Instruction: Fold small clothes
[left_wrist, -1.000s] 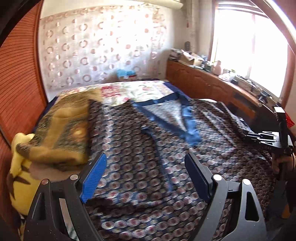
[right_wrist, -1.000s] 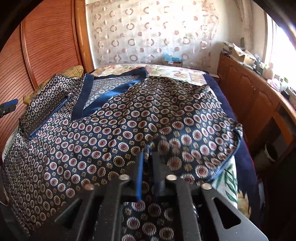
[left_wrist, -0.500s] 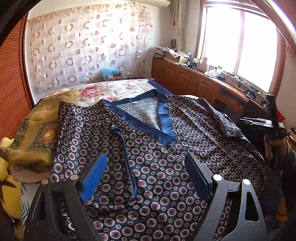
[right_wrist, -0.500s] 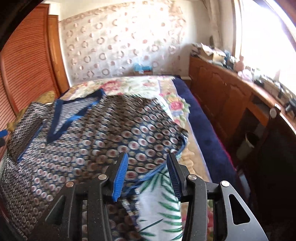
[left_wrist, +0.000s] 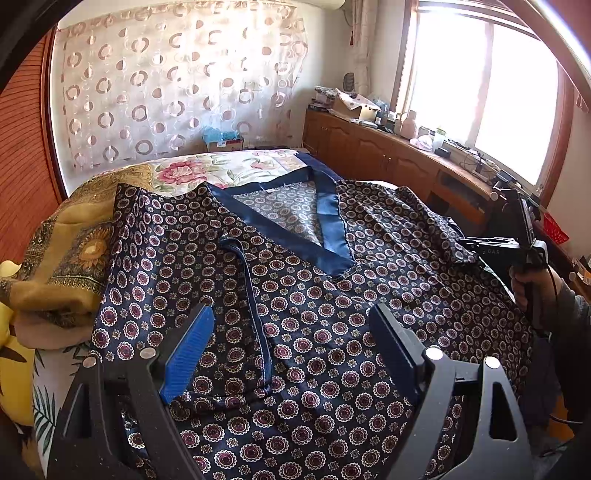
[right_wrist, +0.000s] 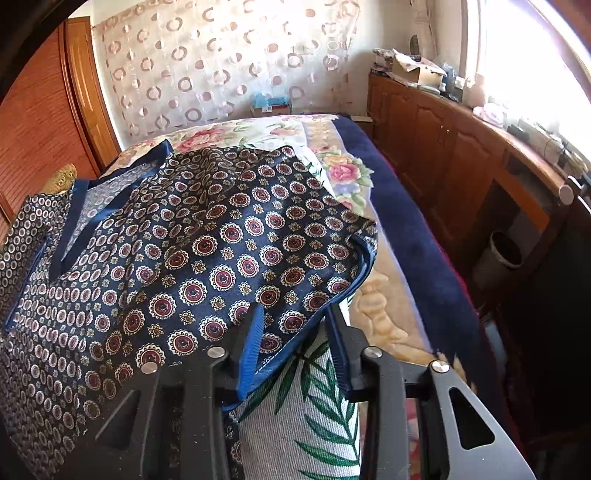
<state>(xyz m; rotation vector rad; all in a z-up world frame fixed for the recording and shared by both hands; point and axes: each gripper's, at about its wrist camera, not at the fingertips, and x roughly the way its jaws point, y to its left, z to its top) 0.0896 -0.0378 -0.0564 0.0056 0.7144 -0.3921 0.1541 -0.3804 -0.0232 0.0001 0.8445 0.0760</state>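
Observation:
A navy medallion-print top (left_wrist: 303, 295) with a blue satin V-neckline (left_wrist: 325, 236) lies spread face up on the bed. My left gripper (left_wrist: 291, 332) is open and empty, hovering above the top's chest. My right gripper (right_wrist: 295, 328) is open, its jaws on either side of the top's blue-trimmed sleeve edge (right_wrist: 354, 273), not closed on it. The top also fills the left of the right wrist view (right_wrist: 166, 258). The right gripper's handle and the hand holding it show at the far right of the left wrist view (left_wrist: 517, 240).
A mustard patterned cloth (left_wrist: 70, 258) is piled on the bed's left side. A leaf-print sheet (right_wrist: 314, 417) and a floral bedspread (right_wrist: 343, 173) lie under the top. A wooden cabinet (right_wrist: 461, 147) with clutter runs along the right wall; a bin (right_wrist: 498, 254) stands beside it.
My right gripper opened, let go of the top, and moved to its right sleeve edge. My left gripper stayed open while its view shifted and rose over the top.

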